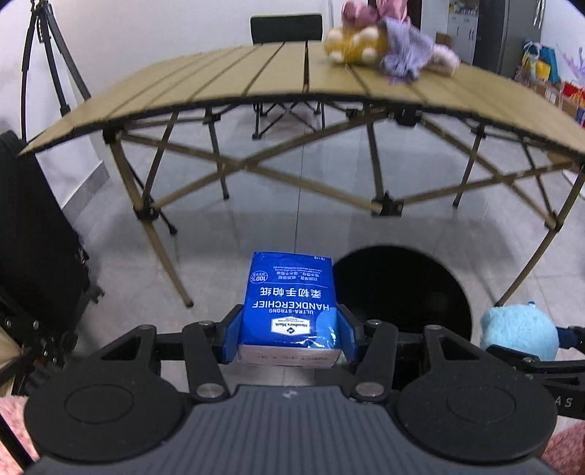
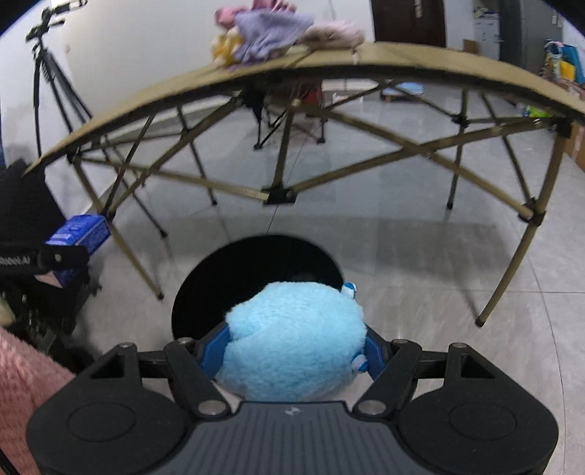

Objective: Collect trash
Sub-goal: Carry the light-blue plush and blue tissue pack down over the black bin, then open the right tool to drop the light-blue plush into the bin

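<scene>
Ahead of your hand-held gripper stands a folding bench (image 1: pixel 256 76) with a tan slatted top and crossed tan legs (image 1: pixel 161 171), its edge above you. A heap of plush toys and cloth (image 1: pixel 387 44) lies on its far right part. Beyond it, a black folding chair (image 1: pixel 287 29) faces you against a plain white wall (image 1: pixel 146 25). To your upper left a black tripod (image 1: pixel 40 54) leans by that wall. Under the bench you see pale grey floor tiles (image 1: pixel 292 182), glossy with soft shadows. Far right, a dark cabinet (image 1: pixel 512 33) and colourful bags (image 1: pixel 541 62) crowd the corner; a dark door (image 2: pixel 407 22) shows in the right wrist view.
</scene>
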Action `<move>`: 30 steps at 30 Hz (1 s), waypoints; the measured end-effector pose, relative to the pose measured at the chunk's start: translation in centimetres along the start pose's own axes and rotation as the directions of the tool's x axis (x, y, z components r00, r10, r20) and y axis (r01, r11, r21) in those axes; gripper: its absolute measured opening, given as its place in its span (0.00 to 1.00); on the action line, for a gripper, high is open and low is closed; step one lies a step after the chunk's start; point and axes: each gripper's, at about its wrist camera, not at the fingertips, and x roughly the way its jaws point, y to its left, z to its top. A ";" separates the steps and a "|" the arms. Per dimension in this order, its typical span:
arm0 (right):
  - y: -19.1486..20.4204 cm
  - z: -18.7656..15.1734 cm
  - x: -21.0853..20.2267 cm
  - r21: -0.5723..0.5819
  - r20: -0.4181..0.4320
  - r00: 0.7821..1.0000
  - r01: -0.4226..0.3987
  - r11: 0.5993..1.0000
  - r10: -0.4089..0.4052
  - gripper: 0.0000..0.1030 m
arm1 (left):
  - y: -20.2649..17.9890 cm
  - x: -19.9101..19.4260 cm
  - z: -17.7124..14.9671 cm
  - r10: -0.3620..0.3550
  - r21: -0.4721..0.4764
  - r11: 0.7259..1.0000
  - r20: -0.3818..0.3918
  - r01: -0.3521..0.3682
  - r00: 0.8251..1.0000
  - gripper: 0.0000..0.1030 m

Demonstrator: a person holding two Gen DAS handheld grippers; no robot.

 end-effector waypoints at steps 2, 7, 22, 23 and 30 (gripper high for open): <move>0.4 -0.4 0.4 -0.018 -0.031 0.999 -0.012 1.000 0.011 0.70 | 0.3 0.3 -0.7 0.007 0.005 1.000 -0.010 -0.007 1.000 0.51; 1.5 -0.5 1.4 -0.079 -0.083 0.996 -0.022 0.997 0.016 0.70 | 1.4 1.1 -1.4 0.016 -0.004 1.000 -0.041 -0.016 0.999 0.51; 3.9 2.7 4.9 -0.140 -0.155 0.987 -0.058 0.988 0.036 0.70 | 4.7 3.4 -0.9 0.020 -0.079 0.996 -0.096 -0.028 0.995 0.51; 4.1 2.9 5.3 -0.141 -0.163 0.986 -0.059 0.988 0.036 0.70 | 4.9 3.6 -0.9 0.020 -0.084 0.996 -0.100 -0.028 0.995 0.51; 5.1 4.6 8.5 -0.146 -0.197 0.980 -0.057 0.988 0.027 0.70 | 6.0 5.3 -0.3 0.017 -0.114 0.993 -0.138 -0.033 0.990 0.51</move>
